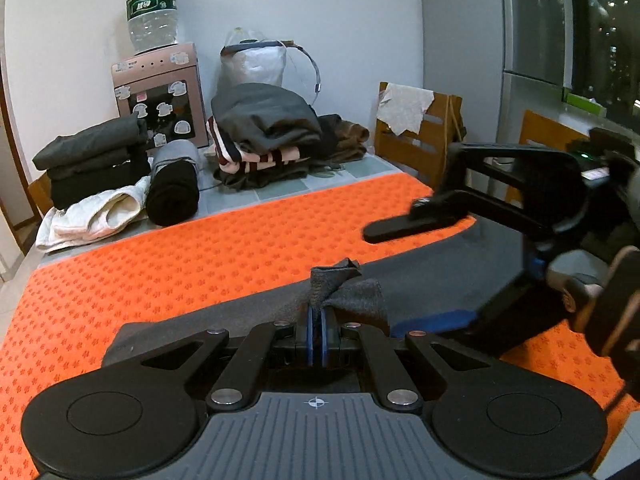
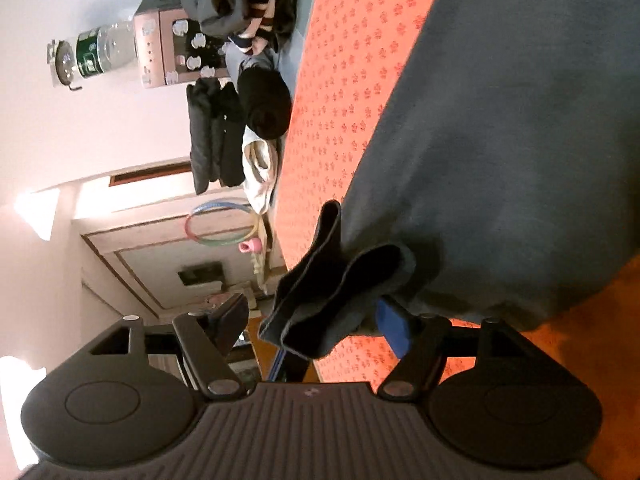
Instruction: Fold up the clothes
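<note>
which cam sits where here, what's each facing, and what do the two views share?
Left wrist: sits behind the left tool, upright, facing across the orange mat toward the folded clothes stacks and wall; its pads are shut on a pinch of the grey garment. The right tool enters from the right.
Right wrist: sits behind the right tool, rolled sideways, facing along the mat; jaws open, a garment fold between them.
Shared: garment, mat, clothes stacks, water dispenser.
</note>
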### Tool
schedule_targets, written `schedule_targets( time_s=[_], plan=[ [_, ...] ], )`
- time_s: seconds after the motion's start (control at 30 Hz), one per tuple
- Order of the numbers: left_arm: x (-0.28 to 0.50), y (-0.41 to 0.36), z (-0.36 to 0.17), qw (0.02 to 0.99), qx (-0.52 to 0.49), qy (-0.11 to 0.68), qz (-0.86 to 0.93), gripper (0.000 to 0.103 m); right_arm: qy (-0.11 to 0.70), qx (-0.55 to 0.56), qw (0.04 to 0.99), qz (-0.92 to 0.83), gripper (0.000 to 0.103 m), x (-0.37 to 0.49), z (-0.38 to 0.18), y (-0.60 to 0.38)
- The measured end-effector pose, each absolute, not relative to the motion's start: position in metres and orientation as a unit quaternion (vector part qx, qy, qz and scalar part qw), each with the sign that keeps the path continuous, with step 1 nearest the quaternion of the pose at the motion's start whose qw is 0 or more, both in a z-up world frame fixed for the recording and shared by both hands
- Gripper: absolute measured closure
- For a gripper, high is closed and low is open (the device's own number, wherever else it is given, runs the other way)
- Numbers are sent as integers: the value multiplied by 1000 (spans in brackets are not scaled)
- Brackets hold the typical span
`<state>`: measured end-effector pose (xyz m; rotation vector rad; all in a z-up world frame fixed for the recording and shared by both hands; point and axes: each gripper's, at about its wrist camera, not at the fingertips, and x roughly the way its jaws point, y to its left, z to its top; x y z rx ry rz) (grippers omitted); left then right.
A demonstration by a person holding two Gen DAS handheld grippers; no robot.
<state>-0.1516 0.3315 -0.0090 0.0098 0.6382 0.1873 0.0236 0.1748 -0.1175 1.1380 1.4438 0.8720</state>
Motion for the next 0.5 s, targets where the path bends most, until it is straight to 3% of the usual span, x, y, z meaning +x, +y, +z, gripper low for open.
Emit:
schedule_targets(
  time_s=[0.07,0.1,0.13,0.17,0.23,0.5],
  plan=[
    [-151,329,-9,945,6,316,89,97,604,470,526,370,29,28,-115,182],
    [-150,328,-9,944,7,318,86,97,602,464,531,373,42,29,-112,184],
    [-148,326,-9,944,8,319,84,97,600,455,540,376,74,31,-110,186],
    [-148,325,-9,944,5,319,80,96,598,446,548,378,92,33,-107,187],
    [-149,323,-8,948,-9,311,66,94,589,424,570,385,98,39,-100,184],
    [-172,326,-1,958,-46,276,57,87,554,330,653,398,98,82,-70,131]
  ],
)
